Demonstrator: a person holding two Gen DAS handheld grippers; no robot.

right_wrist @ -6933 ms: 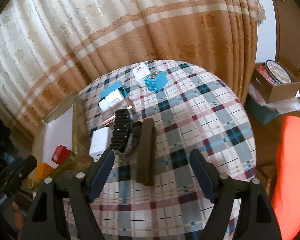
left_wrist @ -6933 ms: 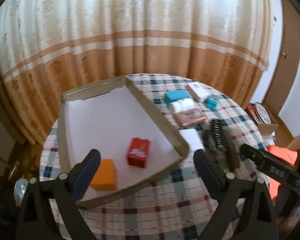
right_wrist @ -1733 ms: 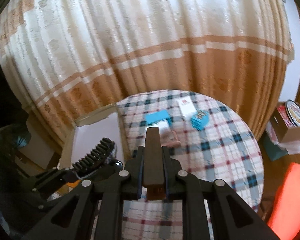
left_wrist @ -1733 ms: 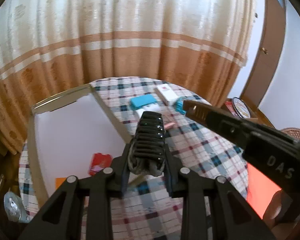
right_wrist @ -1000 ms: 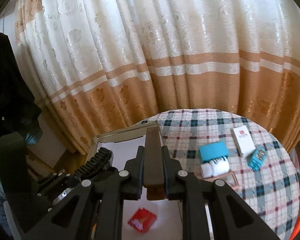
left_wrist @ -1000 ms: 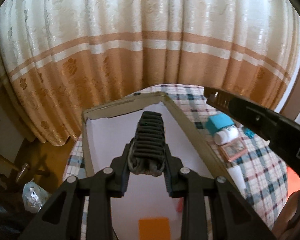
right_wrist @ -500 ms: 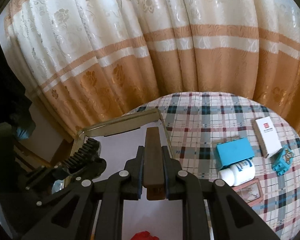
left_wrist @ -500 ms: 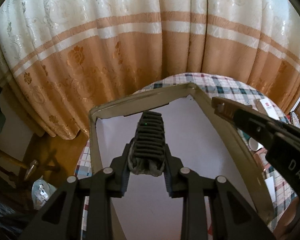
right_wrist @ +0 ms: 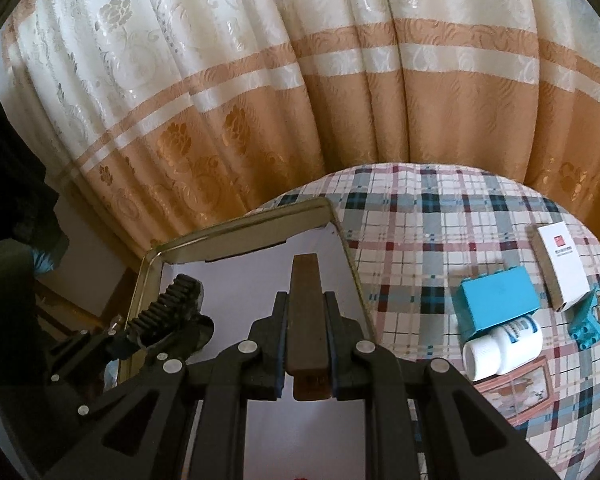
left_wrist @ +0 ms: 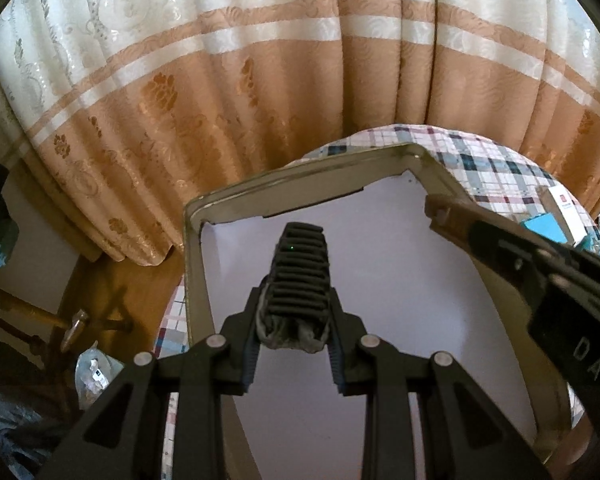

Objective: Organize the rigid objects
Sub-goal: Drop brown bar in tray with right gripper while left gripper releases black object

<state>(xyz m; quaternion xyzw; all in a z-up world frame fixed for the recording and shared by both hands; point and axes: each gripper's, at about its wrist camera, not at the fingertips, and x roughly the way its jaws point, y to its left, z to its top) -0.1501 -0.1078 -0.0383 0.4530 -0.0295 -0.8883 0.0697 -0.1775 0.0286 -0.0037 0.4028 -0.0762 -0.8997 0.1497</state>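
My left gripper [left_wrist: 294, 308] is shut on a black ribbed brush [left_wrist: 298, 272], held over the far left part of the white-lined tray [left_wrist: 300, 176]. My right gripper [right_wrist: 306, 320] is shut on a long brown wooden block [right_wrist: 306, 312], held over the same tray [right_wrist: 236, 226] near its far right corner. The right wrist view shows the black brush [right_wrist: 166, 306] in the left gripper at the left. In the left wrist view the brown block [left_wrist: 456, 216] reaches in from the right. Whether either object touches the tray floor I cannot tell.
The checked tablecloth [right_wrist: 420, 220] to the tray's right carries a blue box [right_wrist: 496, 298], a white bottle [right_wrist: 504, 346], a white carton [right_wrist: 560, 266], a teal toy brick [right_wrist: 590, 318] and a framed picture [right_wrist: 516, 386]. A curtain [right_wrist: 300, 80] hangs close behind. Floor clutter [left_wrist: 76, 332] lies left of the table.
Both grippers have moved forward and down toward the tray's far end, still gripping the brush and the block. The red and orange boxes have dropped out of view.
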